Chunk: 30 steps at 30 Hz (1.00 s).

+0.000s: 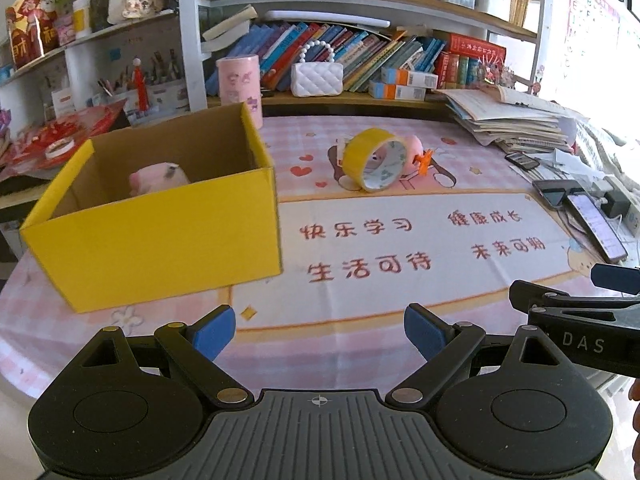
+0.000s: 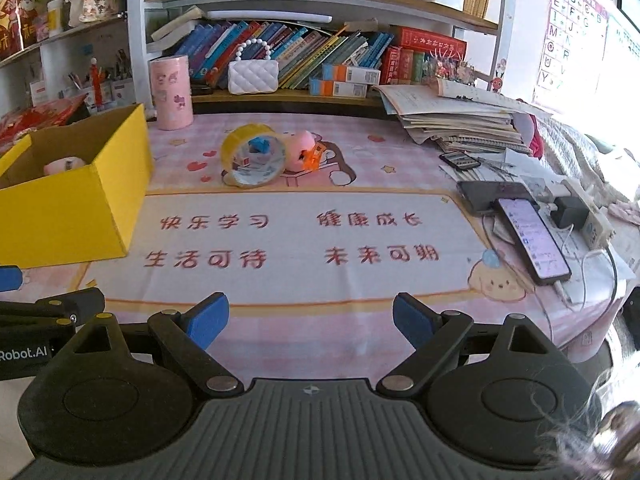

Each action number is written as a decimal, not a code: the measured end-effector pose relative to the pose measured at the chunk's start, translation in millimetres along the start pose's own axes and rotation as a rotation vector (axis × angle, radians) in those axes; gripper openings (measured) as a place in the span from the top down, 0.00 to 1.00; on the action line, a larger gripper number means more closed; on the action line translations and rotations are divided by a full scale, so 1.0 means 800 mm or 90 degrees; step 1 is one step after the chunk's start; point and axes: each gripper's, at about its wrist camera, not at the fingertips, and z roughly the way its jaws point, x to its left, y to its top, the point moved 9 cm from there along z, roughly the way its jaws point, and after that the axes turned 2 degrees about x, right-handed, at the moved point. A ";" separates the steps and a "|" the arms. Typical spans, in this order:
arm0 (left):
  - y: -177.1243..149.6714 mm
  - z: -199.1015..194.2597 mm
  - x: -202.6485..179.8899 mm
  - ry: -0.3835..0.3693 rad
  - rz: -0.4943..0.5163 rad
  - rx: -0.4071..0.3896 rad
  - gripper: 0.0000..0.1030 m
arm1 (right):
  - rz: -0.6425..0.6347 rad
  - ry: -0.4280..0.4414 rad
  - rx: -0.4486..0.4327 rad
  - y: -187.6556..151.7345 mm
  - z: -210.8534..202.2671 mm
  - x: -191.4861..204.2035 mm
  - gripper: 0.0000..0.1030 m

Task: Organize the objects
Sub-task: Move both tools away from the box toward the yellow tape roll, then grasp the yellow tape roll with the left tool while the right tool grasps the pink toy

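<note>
A yellow cardboard box (image 1: 160, 236) stands on the table at the left, with a pink plush toy (image 1: 158, 178) inside; the box also shows in the right wrist view (image 2: 68, 208) with the plush (image 2: 64, 166). A yellow tape roll (image 1: 374, 160) stands on edge mid-table, leaning by a pink toy (image 1: 412, 148) with an orange clip (image 1: 425, 160); the roll (image 2: 254, 158) and the pink toy (image 2: 300, 150) show in the right wrist view too. My left gripper (image 1: 320, 332) is open and empty above the near table edge. My right gripper (image 2: 310, 320) is open and empty beside it.
Phones (image 2: 532, 236) and chargers with cables lie at the table's right. A stack of papers (image 2: 460, 120) sits at the back right. A pink cylinder (image 2: 171, 92) and a white handbag (image 2: 253, 74) stand before the bookshelf. The pink tablecloth (image 2: 304, 240) covers the table.
</note>
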 end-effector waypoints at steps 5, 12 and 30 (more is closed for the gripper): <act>0.021 0.026 -0.021 -0.002 0.000 0.001 0.09 | -0.001 0.003 0.001 0.024 0.027 -0.022 0.15; 0.051 0.063 -0.048 0.002 -0.016 0.005 0.10 | -0.012 0.021 0.005 0.056 0.070 -0.047 0.16; 0.137 0.157 -0.073 0.064 -0.037 -0.019 0.35 | 0.019 0.107 0.002 0.140 0.180 -0.093 0.29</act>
